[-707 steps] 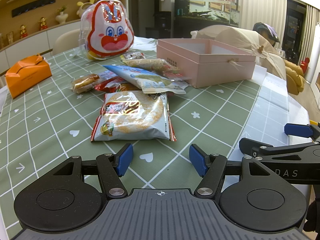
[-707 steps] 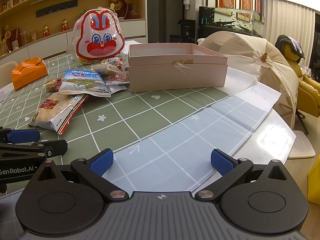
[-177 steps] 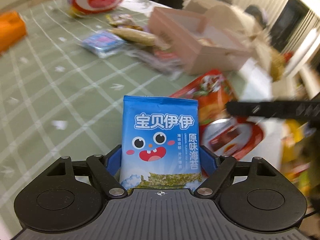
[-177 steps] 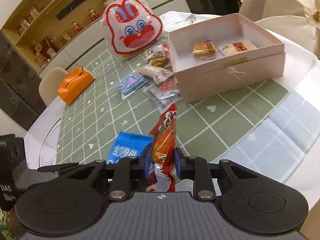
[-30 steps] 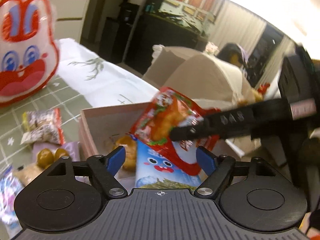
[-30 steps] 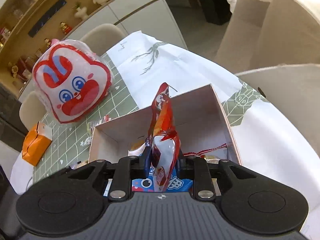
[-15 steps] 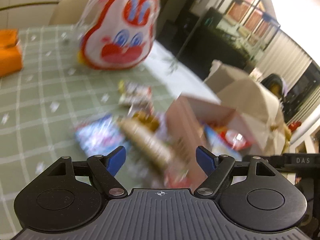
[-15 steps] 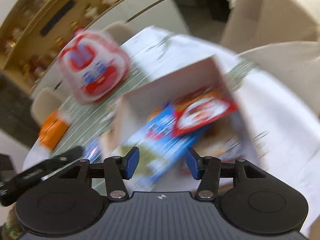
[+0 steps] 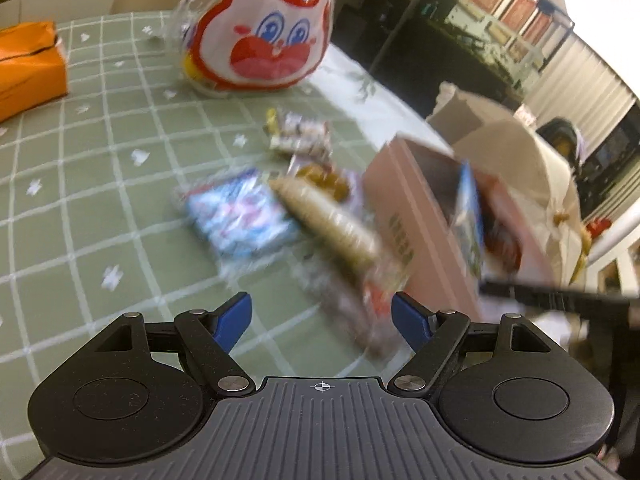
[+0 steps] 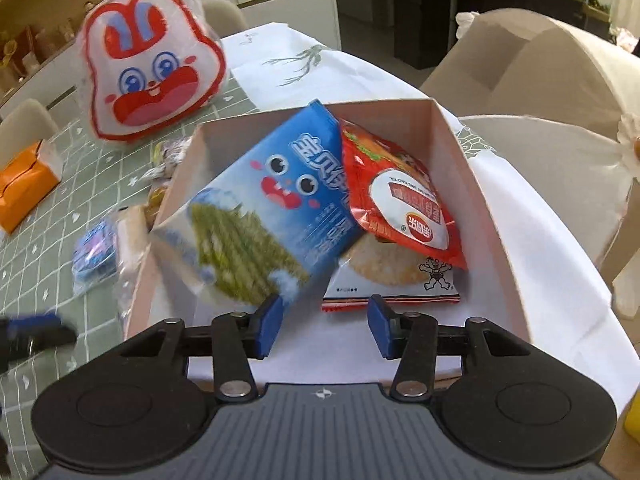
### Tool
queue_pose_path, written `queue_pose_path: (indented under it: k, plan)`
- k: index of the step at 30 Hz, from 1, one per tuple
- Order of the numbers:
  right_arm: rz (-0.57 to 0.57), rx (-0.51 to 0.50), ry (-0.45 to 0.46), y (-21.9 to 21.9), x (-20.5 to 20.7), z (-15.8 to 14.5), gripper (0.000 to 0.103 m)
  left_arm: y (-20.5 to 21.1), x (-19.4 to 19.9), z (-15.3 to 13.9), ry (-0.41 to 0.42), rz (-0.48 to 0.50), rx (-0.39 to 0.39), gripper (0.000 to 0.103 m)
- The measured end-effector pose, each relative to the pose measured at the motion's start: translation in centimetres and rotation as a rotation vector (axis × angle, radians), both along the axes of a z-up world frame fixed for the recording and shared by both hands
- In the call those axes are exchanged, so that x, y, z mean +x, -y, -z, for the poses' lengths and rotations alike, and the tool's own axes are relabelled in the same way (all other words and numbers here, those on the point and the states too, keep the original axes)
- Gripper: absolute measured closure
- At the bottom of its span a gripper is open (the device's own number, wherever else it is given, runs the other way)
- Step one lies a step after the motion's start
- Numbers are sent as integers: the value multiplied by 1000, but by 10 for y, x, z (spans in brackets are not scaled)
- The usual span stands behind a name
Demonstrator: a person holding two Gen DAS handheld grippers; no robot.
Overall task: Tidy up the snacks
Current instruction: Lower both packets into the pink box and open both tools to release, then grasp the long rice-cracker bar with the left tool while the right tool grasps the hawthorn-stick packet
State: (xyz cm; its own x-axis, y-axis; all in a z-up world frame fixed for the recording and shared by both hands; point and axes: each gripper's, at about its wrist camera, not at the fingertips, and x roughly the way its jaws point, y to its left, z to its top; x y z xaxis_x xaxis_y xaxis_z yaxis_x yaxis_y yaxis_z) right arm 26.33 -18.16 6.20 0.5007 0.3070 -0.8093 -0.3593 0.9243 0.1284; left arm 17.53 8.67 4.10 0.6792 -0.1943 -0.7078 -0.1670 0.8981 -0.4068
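The pink box (image 10: pixel 472 184) holds a blue seaweed pack (image 10: pixel 272 216) leaning on its left wall, a red snack pack (image 10: pixel 400 200) and a rice cracker pack (image 10: pixel 392 276) beneath them. My right gripper (image 10: pixel 324 320) hovers at the box's near edge, its jaws closing with nothing between them. In the left wrist view, my left gripper (image 9: pixel 320 318) stands open and empty over the green cloth, left of the pink box (image 9: pixel 416 216). Just ahead of it lie blurred loose snacks: a blue-white pack (image 9: pixel 236 216), a long beige pack (image 9: pixel 324 216) and small packets (image 9: pixel 300 138).
A big rabbit-face bag (image 9: pixel 260 28) stands at the back of the table, and an orange box (image 9: pixel 28 64) lies far left. A draped chair (image 10: pixel 560 92) is behind the pink box. The right gripper's dark finger (image 9: pixel 552 294) crosses the left view's right side.
The right gripper let go of the red pack, which now lies in the box beside the blue pack. The left gripper swung left, away from the box, to above the loose snacks.
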Motion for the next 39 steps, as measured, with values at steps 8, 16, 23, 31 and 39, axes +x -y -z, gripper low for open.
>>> queue_pose_path:
  k: [8,16,23,31,39]
  plan:
    - [57,181,72,-9,8,-45,52,13,76,-4,23,-30,114,21]
    - [31,28,-26,-43,57,-11,51,17,67,15,-1,68,289,36]
    - [-112,-96,113,-43,-3,-10,51,1,44,14,17,67,264,44]
    - [-57,178,138,-8,-80,-29,48,-7,4,17,-8,98,220,64]
    - [-212,156,22,-56,-99,16,48,-18,-34,17,-22,57,193,65]
